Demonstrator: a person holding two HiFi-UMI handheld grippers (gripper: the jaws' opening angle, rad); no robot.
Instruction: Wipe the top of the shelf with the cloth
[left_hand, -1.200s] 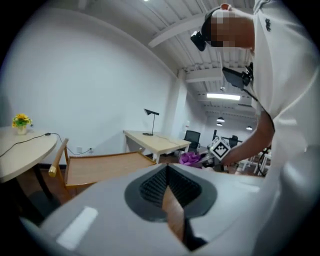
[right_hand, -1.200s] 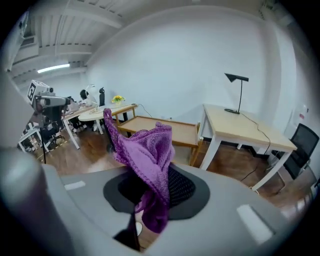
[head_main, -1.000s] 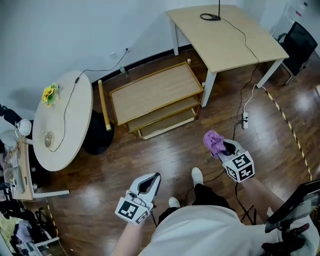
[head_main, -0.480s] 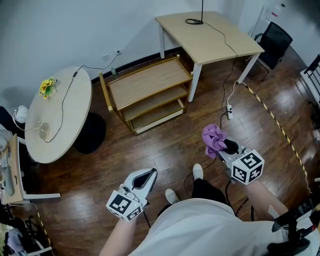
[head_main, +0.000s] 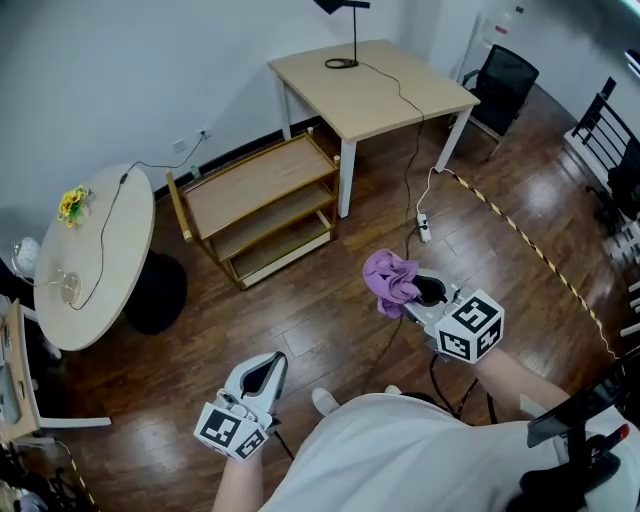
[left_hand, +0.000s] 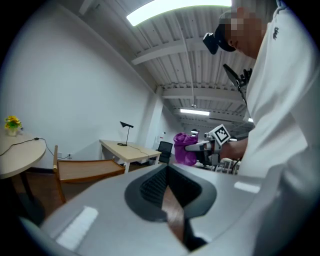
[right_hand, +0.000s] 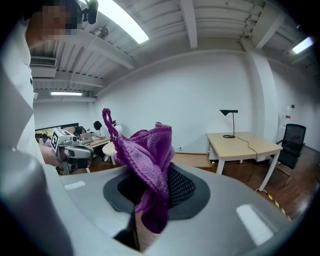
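Observation:
The wooden three-tier shelf (head_main: 255, 195) stands by the far wall, well away from both grippers; its top is bare. My right gripper (head_main: 418, 292) hangs above the floor to the shelf's right, shut on a crumpled purple cloth (head_main: 389, 280). In the right gripper view the cloth (right_hand: 150, 160) bulges up out of the jaws, and the shelf (right_hand: 192, 160) shows behind it. My left gripper (head_main: 262, 372) is low at the left, near my body, shut with nothing in it. The left gripper view shows the shelf (left_hand: 87, 170) ahead at the left and the cloth (left_hand: 185, 148) at the right.
A light desk (head_main: 370, 85) with a lamp stands right of the shelf, with a black chair (head_main: 500, 80) beyond it. A round table (head_main: 95, 255) with yellow flowers is at the left. A power strip (head_main: 423, 228) with its cable and striped floor tape (head_main: 520, 240) lie on the wooden floor.
The head view has swung right, so the shelf and tables sit further left in the picture. The right gripper still holds the cloth. The left gripper has sunk lower and to the left.

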